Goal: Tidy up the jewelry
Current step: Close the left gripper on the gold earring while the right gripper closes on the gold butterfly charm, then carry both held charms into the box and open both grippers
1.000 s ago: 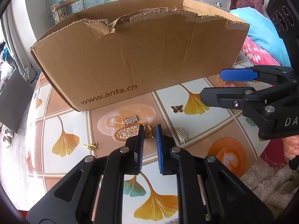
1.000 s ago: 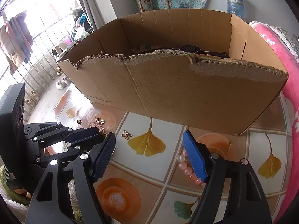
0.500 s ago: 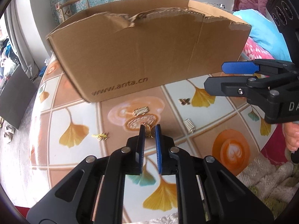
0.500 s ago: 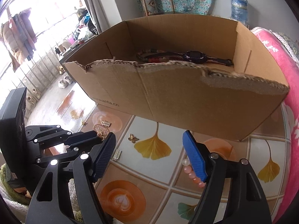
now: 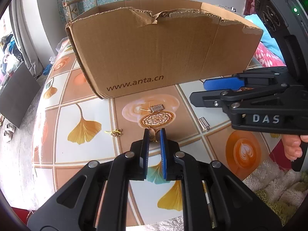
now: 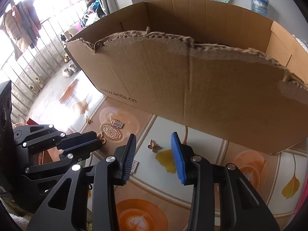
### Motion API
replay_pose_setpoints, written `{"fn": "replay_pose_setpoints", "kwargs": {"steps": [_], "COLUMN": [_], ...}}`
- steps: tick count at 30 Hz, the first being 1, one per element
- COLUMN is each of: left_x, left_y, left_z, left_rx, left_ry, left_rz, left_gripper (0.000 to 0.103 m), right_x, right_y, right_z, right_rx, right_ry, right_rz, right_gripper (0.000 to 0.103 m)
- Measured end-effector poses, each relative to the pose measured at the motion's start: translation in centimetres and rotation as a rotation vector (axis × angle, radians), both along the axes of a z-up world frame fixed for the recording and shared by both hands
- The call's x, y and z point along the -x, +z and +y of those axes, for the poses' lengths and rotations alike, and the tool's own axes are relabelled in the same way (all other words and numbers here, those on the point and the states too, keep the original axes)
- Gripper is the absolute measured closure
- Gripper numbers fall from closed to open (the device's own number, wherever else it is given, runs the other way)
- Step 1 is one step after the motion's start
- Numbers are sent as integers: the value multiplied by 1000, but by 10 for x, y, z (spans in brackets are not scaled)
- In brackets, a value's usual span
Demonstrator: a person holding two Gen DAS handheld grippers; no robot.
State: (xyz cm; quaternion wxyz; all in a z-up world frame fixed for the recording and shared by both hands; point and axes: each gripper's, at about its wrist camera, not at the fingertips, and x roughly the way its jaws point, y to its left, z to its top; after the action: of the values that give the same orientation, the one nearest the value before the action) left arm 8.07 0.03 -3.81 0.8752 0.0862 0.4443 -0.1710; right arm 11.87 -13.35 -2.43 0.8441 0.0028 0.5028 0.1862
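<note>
Left claw (image 5: 154, 134) clamped on gold earring (image 5: 153, 135), low over desk (image 5: 63, 115). Right claw (image 6: 153, 144) closing, nothing gripped, butterfly charm (image 6: 154, 146) on desk between pads. Cardboard box (image 5: 154, 53) behind.

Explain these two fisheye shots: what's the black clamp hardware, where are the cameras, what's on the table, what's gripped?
No robot here: a person holds a two-finger clamp in each hand, with a camera on each looking along its fingers.

In the left camera's picture, the left gripper is shut on a small gold charm. The other clamp comes in from the right, with a hand on its handle.

In the right camera's picture, the right gripper is closing around a butterfly charm on the table; its pads do not touch it yet.

The patterned tablecloth also carries a comb-like gold piece, a silver comb-like piece, a gold knot charm and a torn cardboard box.
</note>
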Motion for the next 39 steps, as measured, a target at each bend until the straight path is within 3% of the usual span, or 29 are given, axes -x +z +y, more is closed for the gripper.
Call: {"fn": "replay_pose_setpoints", "kwargs": {"steps": [4, 15, 22, 39], "left_x": [0, -1, -1, -2], "left_y": [0, 0, 0, 2], "left_z": [1, 2, 3, 5], "left_rx": [7, 11, 10, 19], "left_ry": [0, 1, 1, 6], "left_rz": [0, -2, -2, -8], "left_gripper": [93, 93, 93, 93], "right_x": [-1, 4, 5, 7], "right_y": [-4, -4, -2, 4], "right_z": [5, 16, 23, 12], "right_rx": [16, 103, 113, 76], "right_ry": [5, 29, 47, 40], "right_rz": [11, -32, -40, -39], "right_gripper": [75, 81, 93, 94]}}
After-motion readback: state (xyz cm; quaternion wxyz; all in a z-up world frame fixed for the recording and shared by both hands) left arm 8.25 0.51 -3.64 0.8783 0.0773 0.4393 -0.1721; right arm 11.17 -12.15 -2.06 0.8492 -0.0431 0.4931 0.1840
